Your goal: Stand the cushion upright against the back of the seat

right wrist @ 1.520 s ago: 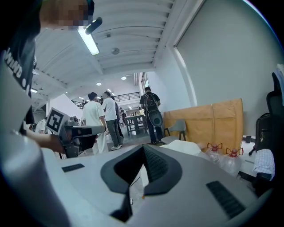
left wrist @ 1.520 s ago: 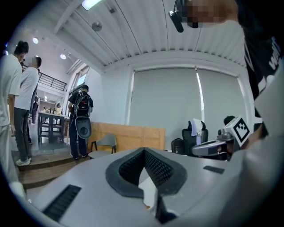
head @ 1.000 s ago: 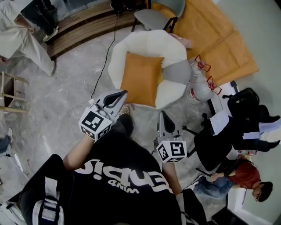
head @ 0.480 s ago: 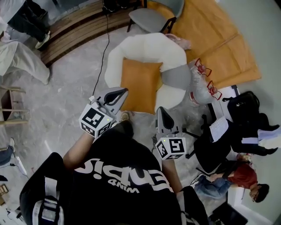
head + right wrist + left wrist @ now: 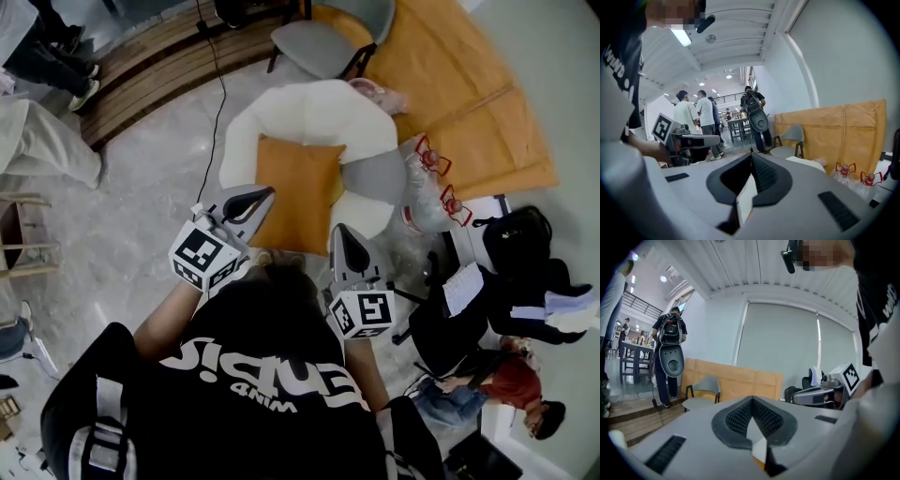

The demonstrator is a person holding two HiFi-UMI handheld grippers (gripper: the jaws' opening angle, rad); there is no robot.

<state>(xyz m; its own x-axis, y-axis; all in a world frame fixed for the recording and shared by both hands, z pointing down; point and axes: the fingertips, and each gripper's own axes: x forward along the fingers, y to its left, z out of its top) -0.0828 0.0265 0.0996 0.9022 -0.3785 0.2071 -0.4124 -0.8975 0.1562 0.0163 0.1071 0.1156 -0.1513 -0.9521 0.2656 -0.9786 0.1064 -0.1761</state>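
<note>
Approach nearly closed: nearer than a second ago to the white armchair [image 5: 309,111], with left gripper [image 5: 262,194] and right gripper [image 5: 341,232] both pinched shut and empty, orange cushion [image 5: 302,183] flat on the seat just beyond them, untouched, lifting probably next.

Left gripper [image 5: 752,399], jaws together; beyond, a grey chair [image 5: 704,390] before a tan, perhaps cardboard, panel [image 5: 740,378].
</note>
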